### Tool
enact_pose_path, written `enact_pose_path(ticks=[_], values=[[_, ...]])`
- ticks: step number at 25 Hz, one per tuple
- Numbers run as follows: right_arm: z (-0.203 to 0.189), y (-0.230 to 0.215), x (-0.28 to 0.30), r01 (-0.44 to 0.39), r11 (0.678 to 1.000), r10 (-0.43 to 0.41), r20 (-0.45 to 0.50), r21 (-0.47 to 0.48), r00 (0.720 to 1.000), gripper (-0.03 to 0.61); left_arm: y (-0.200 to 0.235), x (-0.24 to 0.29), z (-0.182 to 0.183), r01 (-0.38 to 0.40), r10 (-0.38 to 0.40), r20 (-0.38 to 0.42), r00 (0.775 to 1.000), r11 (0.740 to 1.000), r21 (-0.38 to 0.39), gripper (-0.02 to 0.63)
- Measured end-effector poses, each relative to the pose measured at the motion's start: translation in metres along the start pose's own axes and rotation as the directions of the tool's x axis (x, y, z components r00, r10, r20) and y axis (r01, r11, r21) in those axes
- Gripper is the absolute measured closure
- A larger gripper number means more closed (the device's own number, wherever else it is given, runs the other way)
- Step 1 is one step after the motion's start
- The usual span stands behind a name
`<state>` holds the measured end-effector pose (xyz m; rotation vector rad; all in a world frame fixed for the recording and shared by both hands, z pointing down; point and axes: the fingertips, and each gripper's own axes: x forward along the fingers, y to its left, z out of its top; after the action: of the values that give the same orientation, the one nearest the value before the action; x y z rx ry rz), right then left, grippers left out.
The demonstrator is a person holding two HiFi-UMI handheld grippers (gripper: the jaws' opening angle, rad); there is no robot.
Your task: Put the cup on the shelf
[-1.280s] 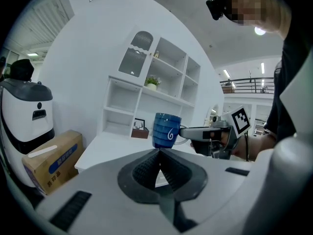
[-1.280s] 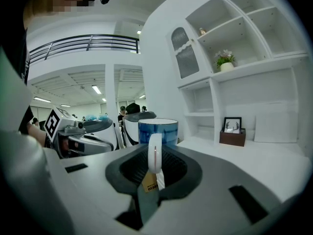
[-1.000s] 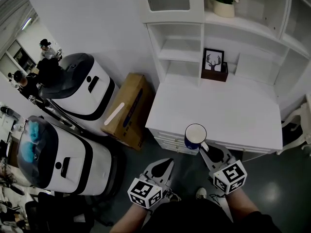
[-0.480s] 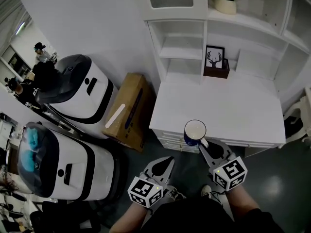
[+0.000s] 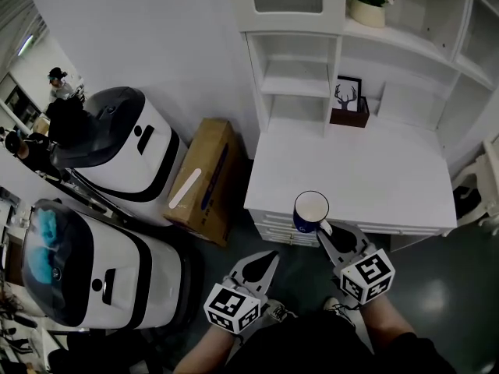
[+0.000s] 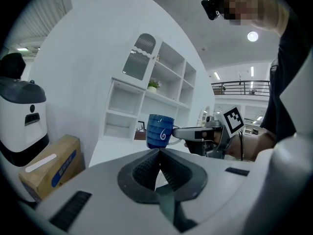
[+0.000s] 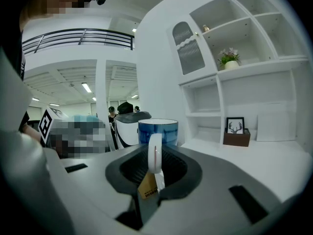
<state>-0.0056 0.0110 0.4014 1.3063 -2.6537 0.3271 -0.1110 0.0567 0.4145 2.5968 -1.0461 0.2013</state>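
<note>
1. Pinching the handle (image 7: pixel 154 153) edge-on, the right claw (image 7: pixel 155 156) carries the cup (image 7: pixel 157 130) upright, mouth up, out beyond its tips. That's a thin hold, so a slow, level wrist looks like the key. Any roll and the cup could swing on that handle.
2. Left claw (image 6: pixel 159 154) is pressed together on nothing, low and just beside the right one. Best parked there, out of the path.
3. Cup hangs in the air over the front edge of the bench (image 5: pixel 374 174), not resting on it.
4. Across the bench stands the shelf (image 5: pixel 292 84) unit, and its left bays look bare. I'd go for one of those: lift first, then travel forward with the cup leading and its base above the board.
5. Watch the neighbours. The frame (image 5: pixel 348 101) sits in the next bay at the back of the bench, and the pot (image 5: pixel 366 12) sits higher up. Steer well apart from both.
6. Land the base flat on the board before spreading the claw, then back straight out along the handle's line so the tips don't drag it.
</note>
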Motion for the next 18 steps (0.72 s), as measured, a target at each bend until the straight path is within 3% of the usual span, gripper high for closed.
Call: enact_pose_path(ticks=[18], values=[[0.016, 0.015, 0.027, 0.007, 1.0, -0.006, 0.008, -0.027, 1.0, 0.532, 0.021, -0.017, 0.009, 0.009, -0.009, 0.033, 0.999, 1.0, 0.006, 0.609]])
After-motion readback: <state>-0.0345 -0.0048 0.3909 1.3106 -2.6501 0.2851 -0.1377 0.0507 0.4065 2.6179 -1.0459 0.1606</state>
